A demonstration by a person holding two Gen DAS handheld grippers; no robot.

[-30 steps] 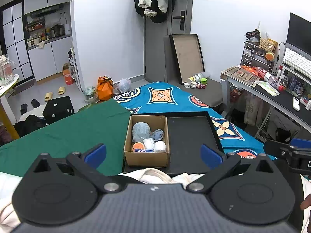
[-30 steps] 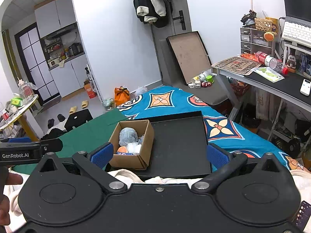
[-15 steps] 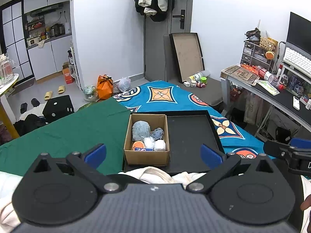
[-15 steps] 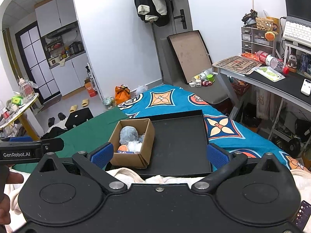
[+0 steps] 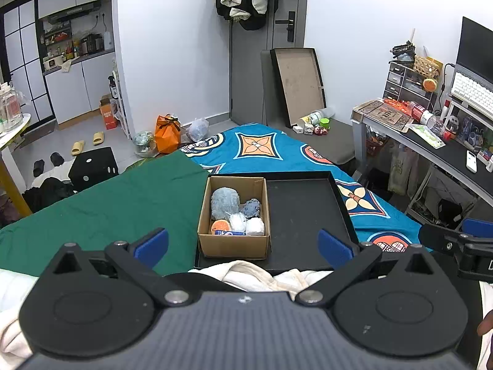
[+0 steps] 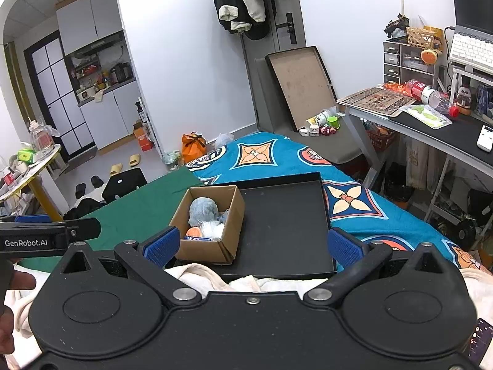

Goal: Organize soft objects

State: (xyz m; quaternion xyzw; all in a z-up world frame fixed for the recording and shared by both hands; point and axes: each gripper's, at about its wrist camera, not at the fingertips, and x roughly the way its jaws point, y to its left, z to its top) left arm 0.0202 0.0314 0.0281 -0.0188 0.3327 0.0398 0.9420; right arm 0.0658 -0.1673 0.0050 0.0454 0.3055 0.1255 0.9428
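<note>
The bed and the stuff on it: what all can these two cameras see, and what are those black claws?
tray: 1, black, on the bed, right part bare
box: 1, brown cardboard, in the tray's left part
soft toys: about five, grey-blue, dark blue, white, orange, inside the box
green cloth: 1, left of the tray
blue cover: 1, patterned, beyond the tray
cream cloth: 1, at the tray's near edge
left gripper: black, blue pads, open, empty
right gripper: same, open, empty

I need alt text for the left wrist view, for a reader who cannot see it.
The open left gripper faces a cardboard box of soft toys standing in the left part of a black tray on a bed; the tray's right part is bare.
</note>
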